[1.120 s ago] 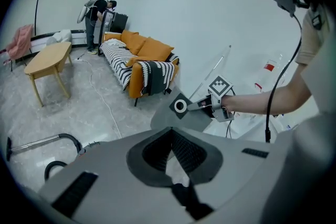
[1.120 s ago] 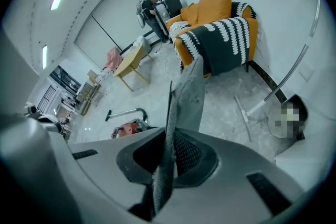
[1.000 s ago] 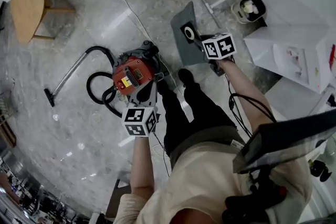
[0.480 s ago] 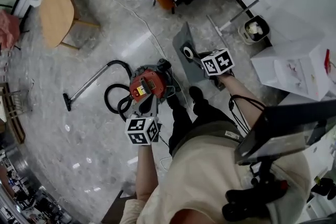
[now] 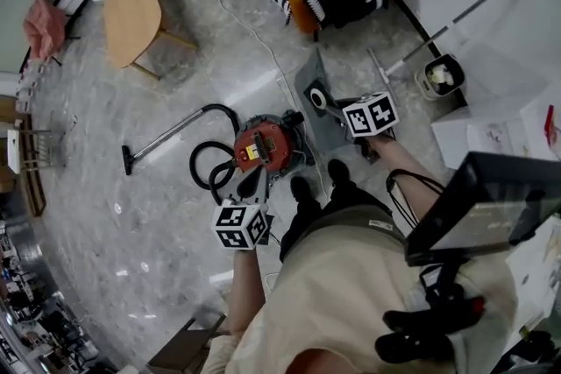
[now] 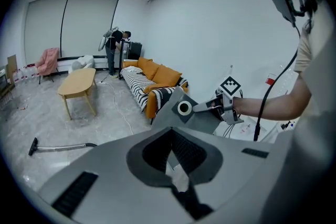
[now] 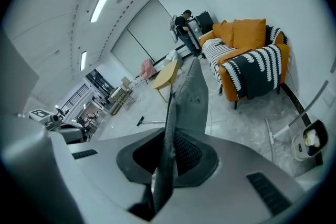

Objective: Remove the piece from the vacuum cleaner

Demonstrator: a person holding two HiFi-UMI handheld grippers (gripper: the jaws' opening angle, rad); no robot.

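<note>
Flat grey piece [image 5: 321, 115], white-ringed round hole

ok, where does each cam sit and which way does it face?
Head view: on the person's head, steeply down at the red vacuum cleaner; torso and both forearms show.
Left gripper view: on the left tongs, facing the sofa; right forearm and right tongs show.
Right gripper view: on the right tongs, along the edge-on grey piece; its own tongs show.
Shared: all three catch the sofa and grey piece.
</note>
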